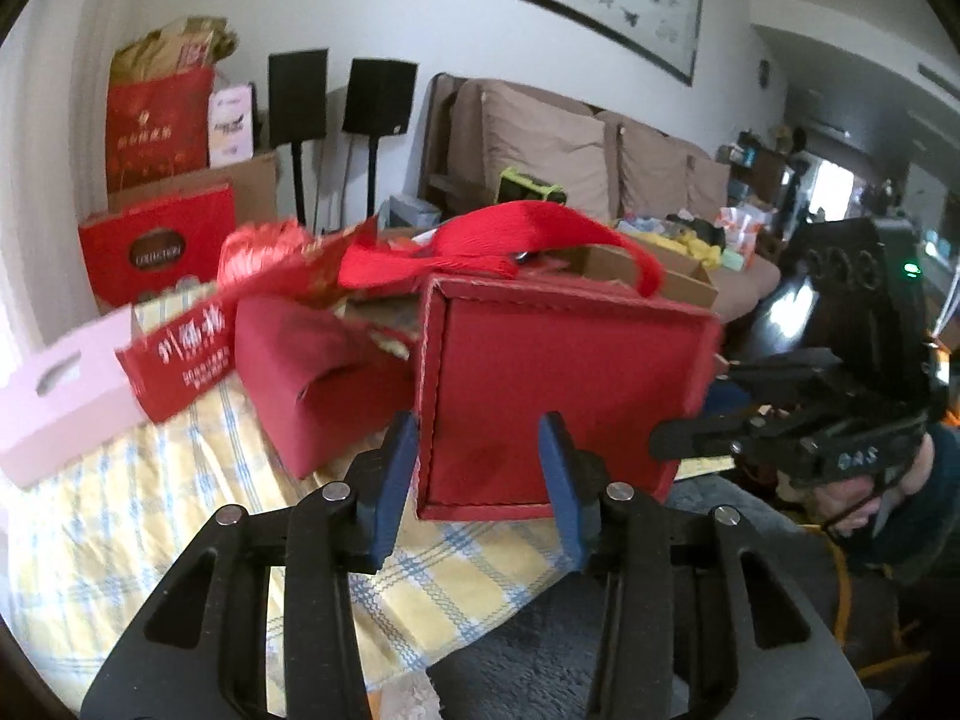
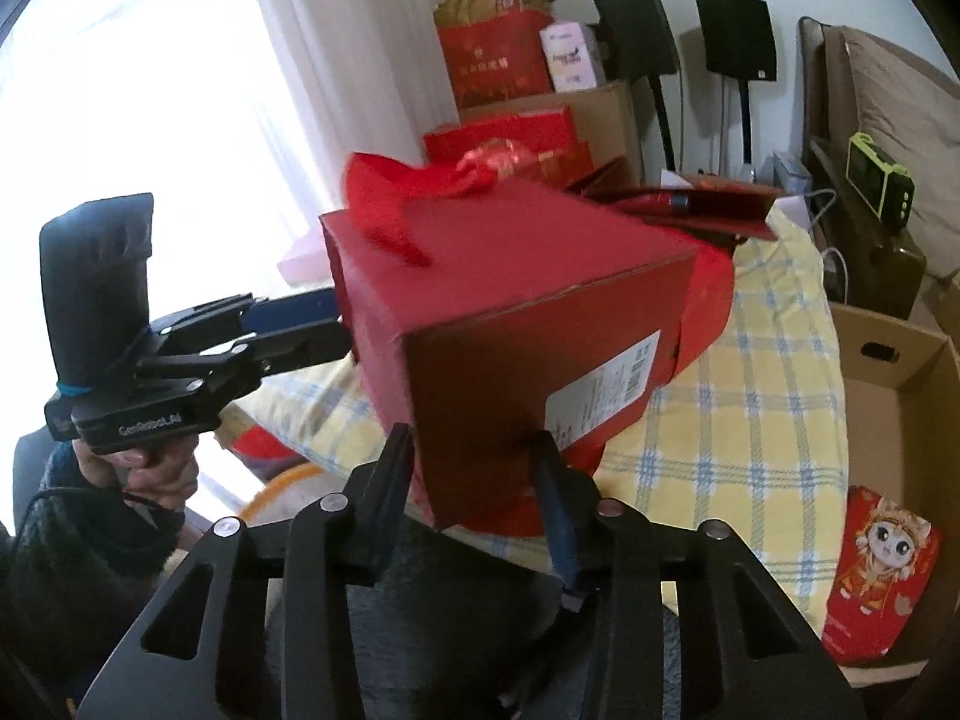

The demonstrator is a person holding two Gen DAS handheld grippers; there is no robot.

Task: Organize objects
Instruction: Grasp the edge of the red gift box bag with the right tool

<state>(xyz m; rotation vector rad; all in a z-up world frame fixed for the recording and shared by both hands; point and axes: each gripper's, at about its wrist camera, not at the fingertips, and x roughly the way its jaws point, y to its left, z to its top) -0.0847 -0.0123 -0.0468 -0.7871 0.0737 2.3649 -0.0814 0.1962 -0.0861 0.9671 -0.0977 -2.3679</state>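
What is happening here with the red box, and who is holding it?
A person holds a red gift box up above the yellow checked cloth with both grippers. The left gripper clamps one end, the right gripper the opposite end, which bears a white label. An open cardboard carton stands beside the cloth.

Left gripper (image 1: 480,468): fingers level, blue pads (image 1: 396,474) pressed to opposite faces of a corner clamped between them. Right gripper (image 2: 474,474): fingers level, likewise closed on a corner between its fingertips. Grippers face each other.
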